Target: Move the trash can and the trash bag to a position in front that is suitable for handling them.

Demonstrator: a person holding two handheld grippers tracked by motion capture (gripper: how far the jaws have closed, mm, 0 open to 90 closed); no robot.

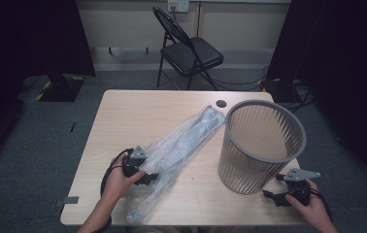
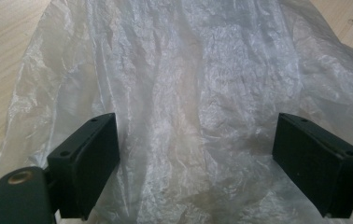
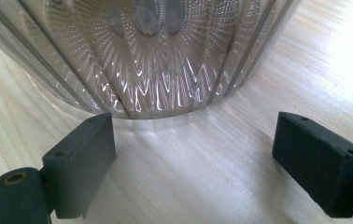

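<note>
A long, crumpled clear plastic bag [image 1: 179, 145] lies slantwise across the wooden table [image 1: 138, 111], from near the front left up to the bin. My left gripper [image 1: 148, 177] rests at the bag's lower part, open, its jaws wide apart over the plastic bag [image 2: 198, 93] without pinching it. A grey slatted waste bin [image 1: 259, 145] stands upright on the right side of the table. My right gripper [image 1: 271, 195] is low at the bin's near right foot, open, pointing at the base of the bin [image 3: 151, 56] with bare table between its jaws.
A round cable hole [image 1: 221, 103] sits in the table's far edge behind the bag's tip. A black folding chair [image 1: 189, 48] stands on the floor beyond the table. Dark curtains hang on both sides.
</note>
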